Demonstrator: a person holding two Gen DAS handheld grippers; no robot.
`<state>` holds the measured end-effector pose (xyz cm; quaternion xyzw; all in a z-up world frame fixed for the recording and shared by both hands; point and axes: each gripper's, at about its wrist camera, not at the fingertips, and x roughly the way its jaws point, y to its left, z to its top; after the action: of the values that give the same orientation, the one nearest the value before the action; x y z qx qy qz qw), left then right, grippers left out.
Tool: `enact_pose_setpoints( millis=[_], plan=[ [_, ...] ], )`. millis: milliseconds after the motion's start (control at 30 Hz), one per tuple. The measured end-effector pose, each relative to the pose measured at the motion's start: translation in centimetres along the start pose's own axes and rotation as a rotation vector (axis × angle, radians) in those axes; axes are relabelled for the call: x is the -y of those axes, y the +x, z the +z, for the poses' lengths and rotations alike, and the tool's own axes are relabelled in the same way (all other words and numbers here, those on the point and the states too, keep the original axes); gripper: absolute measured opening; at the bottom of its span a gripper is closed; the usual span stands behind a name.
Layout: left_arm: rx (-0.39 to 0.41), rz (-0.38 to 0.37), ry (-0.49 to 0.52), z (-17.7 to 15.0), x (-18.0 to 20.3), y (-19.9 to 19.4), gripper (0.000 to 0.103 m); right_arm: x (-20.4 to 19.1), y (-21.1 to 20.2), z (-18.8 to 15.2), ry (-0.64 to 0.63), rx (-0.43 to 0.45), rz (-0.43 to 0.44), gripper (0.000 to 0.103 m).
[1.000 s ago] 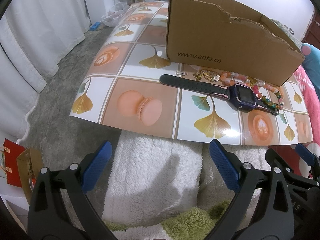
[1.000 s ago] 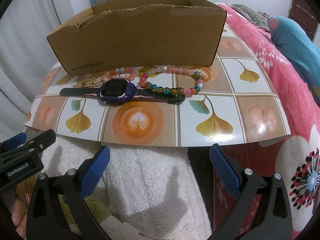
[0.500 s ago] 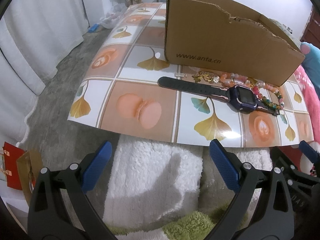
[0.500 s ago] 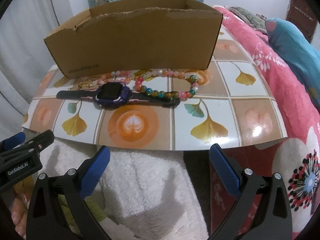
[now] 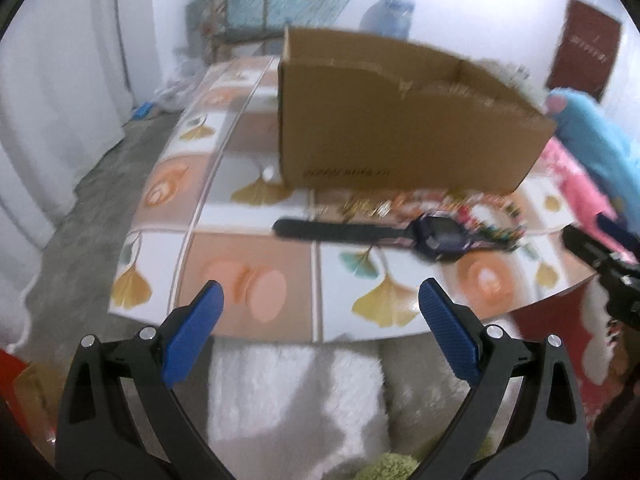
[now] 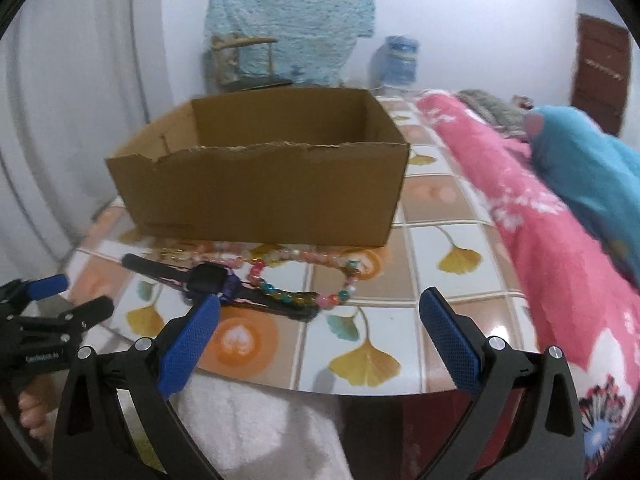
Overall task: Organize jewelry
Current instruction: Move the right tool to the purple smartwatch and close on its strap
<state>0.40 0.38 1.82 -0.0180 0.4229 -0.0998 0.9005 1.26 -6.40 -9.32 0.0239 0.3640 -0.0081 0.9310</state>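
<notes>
Jewelry lies just in front of one cardboard box [image 6: 260,196] on your patterned board [image 6: 452,292]: one dark watch [image 6: 212,280], one beaded necklace [image 6: 304,276], one blurred gold piece [image 5: 360,206]. Your left gripper [image 5: 320,336] and right gripper [image 6: 316,340] both hang spread and empty.

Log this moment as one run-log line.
stage: approach | left gripper: open, empty | right gripper: open, empty | watch, bead bracelet: on table before cardboard box
</notes>
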Motion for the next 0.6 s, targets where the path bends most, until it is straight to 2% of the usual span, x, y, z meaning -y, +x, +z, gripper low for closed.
enact_pose_setpoints(
  millis=[167, 433, 467, 500, 533, 567, 600],
  plan=[
    [-0.038, -0.057, -0.046, 0.8, -0.7, 1.4, 0.095, -0.4, 0.8, -0.1, -0.038, -0.004, 0.06, 0.097],
    [0.04, -0.077, 0.027, 2.4, -1.1, 1.7, 0.094, -2.0, 2.2, -0.4, -0.135, -0.037, 0.175, 0.096],
    [0.045, -0.078, 0.04, 2.6, -1.1, 1.7, 0.091, -2.0, 2.4, -0.3, -0.138, -0.041, 0.188, 0.095],
    [0.047, -0.081, 0.055, 3.0, -1.0, 1.9, 0.078, -2.1, 2.8, -0.2, -0.138, -0.05, 0.206, 0.093],
    [0.04, -0.083, 0.07, 3.3, -0.8, 2.2, 0.071, -2.1, 3.3, -0.1, -0.135, -0.062, 0.226, 0.09],
    [0.029, -0.085, 0.087, 3.7, -0.5, 2.7, 0.068, -2.1, 3.6, -0.1, -0.132, -0.07, 0.239, 0.086],
    [0.023, -0.088, 0.097, 3.9, -0.2, 3.1, 0.06, -2.1, 4.1, 0.1, -0.125, -0.084, 0.257, 0.084]
  ],
)
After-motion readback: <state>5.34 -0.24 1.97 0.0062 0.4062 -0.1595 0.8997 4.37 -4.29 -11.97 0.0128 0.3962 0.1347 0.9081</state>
